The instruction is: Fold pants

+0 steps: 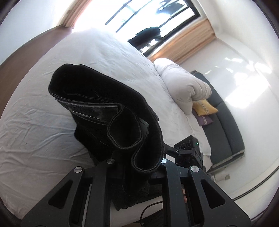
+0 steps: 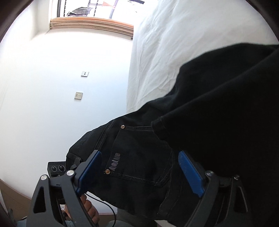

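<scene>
White bed [image 1: 43,122] underlies black pants [image 1: 111,111]; left gripper [image 1: 136,162] clamps them, right gripper [image 2: 139,167] straddles wide.

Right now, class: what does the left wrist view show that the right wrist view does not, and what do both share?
Only the left wrist view shows the rolled white duvet, yellow cushion, dark sofa and the pants' hem openings.

Only the right wrist view shows the back pocket with rivets, two wall sockets and the right claw with blue pads spread open around the fabric.

Both show the black pants, the white bed sheet and the window.
</scene>
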### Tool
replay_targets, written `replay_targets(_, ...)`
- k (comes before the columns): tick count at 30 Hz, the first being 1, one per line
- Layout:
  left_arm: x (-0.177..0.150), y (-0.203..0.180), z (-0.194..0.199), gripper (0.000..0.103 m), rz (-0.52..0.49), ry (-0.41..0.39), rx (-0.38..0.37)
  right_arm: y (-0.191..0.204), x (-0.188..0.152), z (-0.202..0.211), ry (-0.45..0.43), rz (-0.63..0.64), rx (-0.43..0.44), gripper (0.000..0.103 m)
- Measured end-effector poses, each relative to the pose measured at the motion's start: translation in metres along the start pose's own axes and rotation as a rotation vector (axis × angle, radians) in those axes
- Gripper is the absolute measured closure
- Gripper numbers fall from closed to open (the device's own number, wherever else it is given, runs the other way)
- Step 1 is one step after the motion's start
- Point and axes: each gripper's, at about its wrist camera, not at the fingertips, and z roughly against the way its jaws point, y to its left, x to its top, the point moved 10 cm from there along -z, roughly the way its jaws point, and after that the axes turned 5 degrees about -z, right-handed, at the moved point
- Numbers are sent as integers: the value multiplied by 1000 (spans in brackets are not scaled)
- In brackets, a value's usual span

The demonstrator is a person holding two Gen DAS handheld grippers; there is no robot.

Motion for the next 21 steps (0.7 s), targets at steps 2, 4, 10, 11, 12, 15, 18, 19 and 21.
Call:
replay_targets(2, -2, -32, -27, 89, -89, 39, 1, 12, 4, 20, -5, 32, 14, 11)
replay_targets(4, -16, -58, -51, 89, -157, 96, -8, 26, 6, 38, -11, 69, 14, 11)
replay_targets(10, -88, -109, -127, 89, -439, 253, 63, 55, 16, 86, -50, 176, -29, 4)
replay_targets(11, -94, -113, -135, 89, -473, 267, 72, 54, 14, 88, -41, 191, -46, 4)
replay_targets(12, -101, -117, -138, 89, -509, 280, 81, 50, 11, 88, -31, 197, -69, 4)
replay_targets(15, -116, -128, -155, 89, -583, 321, 115, 35, 1, 79, 4, 183, -122, 4)
replay_targets(18, -122, -135, -169, 89, -651, 338, 156, 28, -8, 71, 21, 191, -144, 4)
replay_targets(19, -127, -136, -172, 89, -673, 340, 169, 23, -7, 70, 24, 187, -167, 5)
replay_targets(21, -134, -140, -180, 89, -705, 346, 186, 11, -3, 71, 29, 186, -216, 30)
